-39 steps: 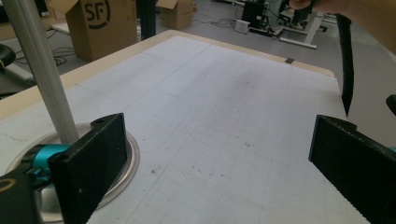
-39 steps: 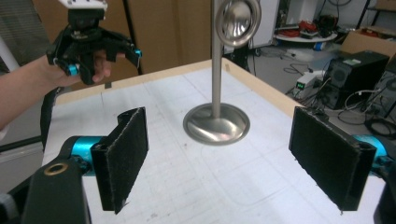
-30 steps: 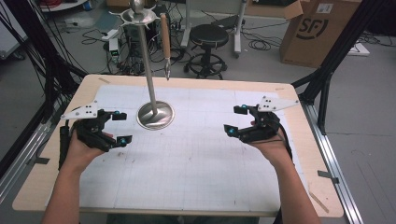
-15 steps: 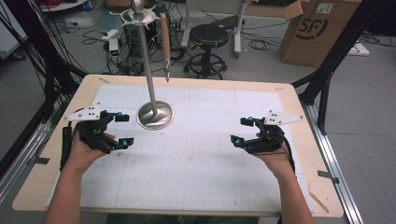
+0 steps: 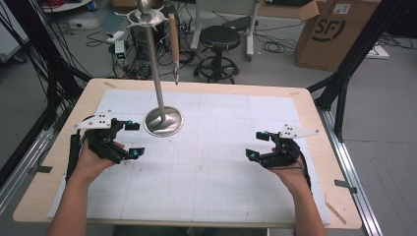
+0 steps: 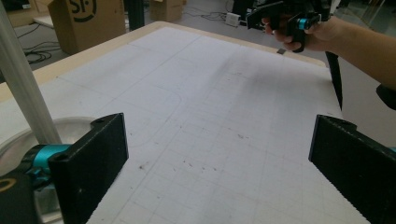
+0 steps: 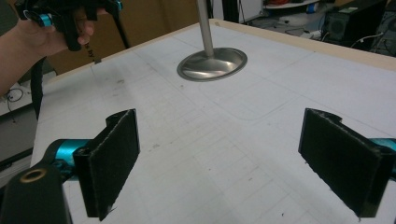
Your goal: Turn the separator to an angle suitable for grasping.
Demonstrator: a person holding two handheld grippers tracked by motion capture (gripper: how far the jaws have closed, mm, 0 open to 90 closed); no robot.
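A wooden-edged counter (image 5: 59, 187) is taking up most of the high view, and a white gridded mat (image 5: 211, 162) is covering nearly all of its top. Beyond its far edge, a cardboard box (image 5: 339, 32) is sitting on the floor at the right, and a black stool (image 5: 221, 39) is standing near the middle among loose cables.

On the mat, toward the far left, a metal stand (image 5: 163, 120) is resting on its round, shiny base, with a thin pole rising straight up to a small dish at the top. A wooden-handled tool (image 5: 173, 44) is hanging from that dish beside the pole, its metal tip pointing down and staying clear of the counter.

The left gripper (image 5: 125, 140) is hovering just beside the stand's base, held in the person's left hand. In the left gripper view its fingers (image 6: 88, 168) are standing wide apart, gripping nothing, with the base at the lower left.

The right gripper (image 5: 258, 145) is hanging over the mat's right side, well apart from the stand. Its fingers (image 7: 114, 158) are likewise spread wide and holding nothing, with bare mat between them.
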